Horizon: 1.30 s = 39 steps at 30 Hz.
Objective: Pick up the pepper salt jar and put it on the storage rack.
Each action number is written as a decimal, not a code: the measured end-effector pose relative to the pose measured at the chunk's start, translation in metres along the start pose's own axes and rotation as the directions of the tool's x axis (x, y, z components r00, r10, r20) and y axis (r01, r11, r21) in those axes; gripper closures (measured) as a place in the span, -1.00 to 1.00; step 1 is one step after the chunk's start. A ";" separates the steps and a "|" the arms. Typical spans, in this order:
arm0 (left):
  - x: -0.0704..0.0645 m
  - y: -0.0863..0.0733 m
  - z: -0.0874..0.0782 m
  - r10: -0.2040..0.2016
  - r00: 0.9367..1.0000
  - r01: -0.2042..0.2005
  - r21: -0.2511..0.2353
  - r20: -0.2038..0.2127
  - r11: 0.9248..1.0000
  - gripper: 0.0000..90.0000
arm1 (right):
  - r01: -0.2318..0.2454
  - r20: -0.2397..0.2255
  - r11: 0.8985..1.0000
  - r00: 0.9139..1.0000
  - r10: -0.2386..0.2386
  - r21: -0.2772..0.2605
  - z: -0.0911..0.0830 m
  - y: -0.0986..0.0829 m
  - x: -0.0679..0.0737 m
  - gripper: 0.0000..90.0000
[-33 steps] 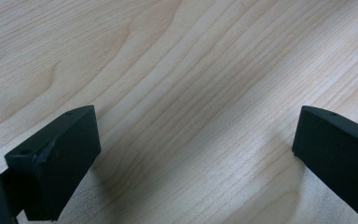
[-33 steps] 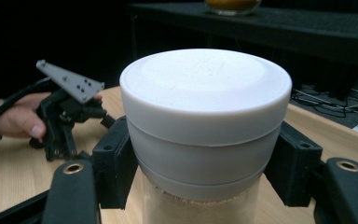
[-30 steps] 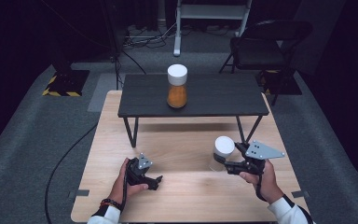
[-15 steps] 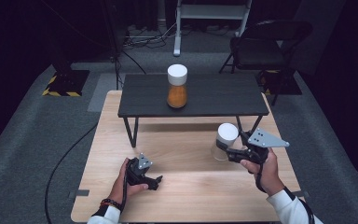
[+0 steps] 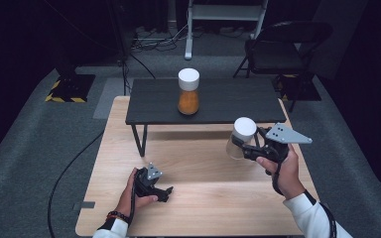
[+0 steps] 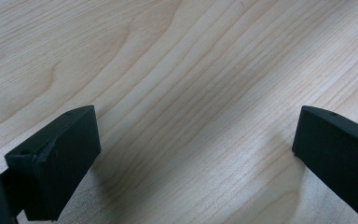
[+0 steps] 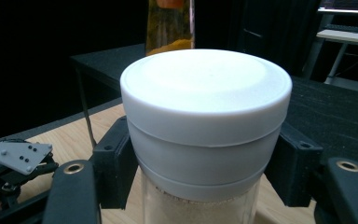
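My right gripper is shut on a clear jar with a white lid and holds it in the air above the right side of the wooden table, tilted a little. In the right gripper view the jar sits between the two jaws, with pale powder under the lid. A second jar with orange contents and a white lid stands upright on the low black shelf. My left gripper rests near the table's front left, open, its jaws wide apart over bare wood.
The black shelf stands on thin legs at the back of the table. Behind the table are a black chair, a white stand and cables on grey carpet. A cable runs along the floor at the left.
My right gripper has lifted the white-lidded jar off the table and carried it up and a little to the right, toward the shelf. The left gripper has not moved.
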<state>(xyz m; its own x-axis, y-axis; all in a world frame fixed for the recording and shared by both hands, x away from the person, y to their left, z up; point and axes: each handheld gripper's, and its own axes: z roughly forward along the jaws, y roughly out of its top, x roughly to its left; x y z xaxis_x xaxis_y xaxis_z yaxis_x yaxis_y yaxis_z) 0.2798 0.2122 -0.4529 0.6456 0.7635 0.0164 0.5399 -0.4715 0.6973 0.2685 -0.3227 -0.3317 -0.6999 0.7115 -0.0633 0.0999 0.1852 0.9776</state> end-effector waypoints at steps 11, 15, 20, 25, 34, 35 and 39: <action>0.000 0.000 0.000 0.000 1.000 0.000 0.000 0.000 1.000 -0.98 | -0.007 0.040 1.000 0.999 0.007 -0.001 0.000 0.026 0.003 -0.25; 0.000 0.000 0.000 0.000 1.000 0.000 0.000 0.000 1.000 -0.98 | -0.019 0.050 1.000 0.999 0.019 -0.008 0.001 0.034 0.001 -0.25; 0.000 0.000 0.000 0.002 1.000 -0.002 0.000 0.001 1.000 -0.98 | -0.018 0.064 1.000 0.998 0.019 -0.021 0.003 0.043 -0.001 -0.25; 0.000 0.000 0.000 0.002 1.000 -0.002 -0.001 0.001 1.000 -0.98 | -0.005 0.086 1.000 0.996 0.007 -0.023 0.006 0.051 -0.001 -0.25; 0.001 0.000 0.000 0.004 1.000 -0.004 0.000 0.002 1.000 -0.98 | 0.005 0.115 0.999 0.993 -0.001 -0.035 0.013 0.062 -0.007 -0.25; 0.000 0.000 0.000 0.004 1.000 -0.004 0.000 0.002 1.000 -0.98 | 0.005 0.118 0.999 0.993 -0.001 -0.035 0.015 0.063 -0.008 -0.25; 0.000 0.000 0.000 0.004 1.000 -0.004 0.000 0.002 1.000 -0.98 | 0.005 0.131 0.999 0.991 0.000 -0.038 0.022 0.067 -0.011 -0.25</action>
<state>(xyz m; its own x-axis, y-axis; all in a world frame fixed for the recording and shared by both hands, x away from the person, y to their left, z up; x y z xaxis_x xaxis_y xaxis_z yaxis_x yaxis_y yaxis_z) 0.2803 0.2124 -0.4529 0.6485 0.7610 0.0175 0.5375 -0.4742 0.6973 0.2983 -0.3034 -0.2695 -0.6009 0.7944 -0.0887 0.0697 0.1627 0.9842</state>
